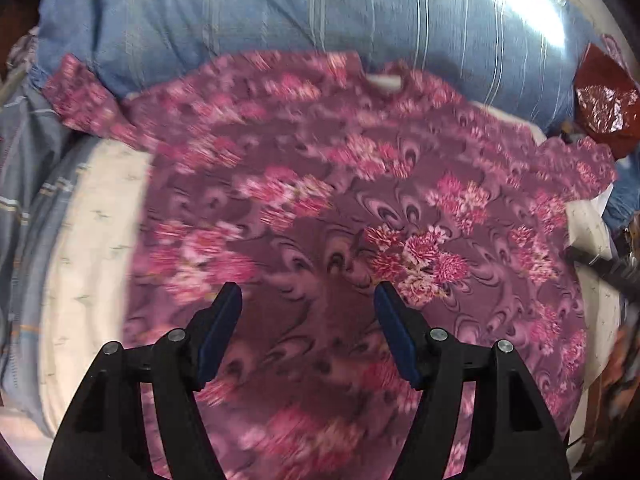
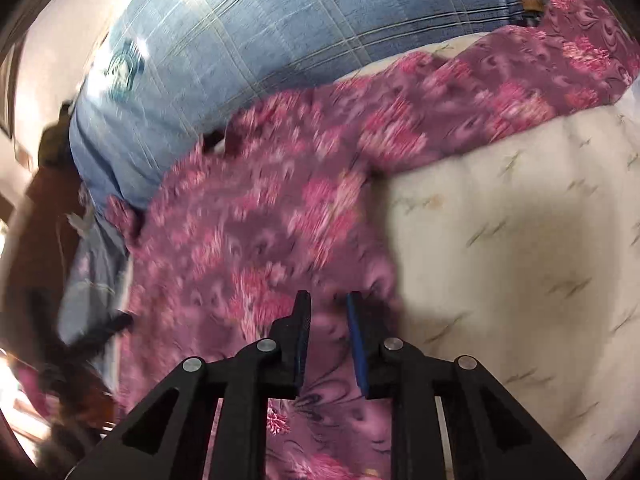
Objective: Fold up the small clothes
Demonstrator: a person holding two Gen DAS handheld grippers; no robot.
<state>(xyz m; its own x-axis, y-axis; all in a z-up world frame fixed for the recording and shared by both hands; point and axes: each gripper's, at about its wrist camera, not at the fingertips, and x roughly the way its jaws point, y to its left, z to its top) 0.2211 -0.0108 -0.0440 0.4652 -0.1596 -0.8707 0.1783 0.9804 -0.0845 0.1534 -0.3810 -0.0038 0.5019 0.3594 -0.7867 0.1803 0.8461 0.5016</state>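
1. Floral shirt (image 1: pixel 320 208) spread flat on cream mattress (image 1: pixel 92 216), collar up against blue striped pillow (image 1: pixel 240 16); one sleeve draped onto pillow edge, other reaching toward red foil bag (image 1: pixel 604 100).
2. Left gripper (image 1: pixel 308 320): jaws wide, nothing between, hovering over lower body of shirt. Released.
3. Right gripper (image 2: pixel 328 324): jaws narrowly parted, no cloth pinched, over shirt's side edge. Also released.
4. Risk: both views motion-blurred, so a fast re-grasp likely to land off the hem or seam and pinch a single layer or mid-panel, giving a skewed fold.
5. Risk: narrow right opening may push fabric rather than straddle it, causing bunching.
6. Risk: sleeve on pillow may drag or snag, pulling collar off-line.
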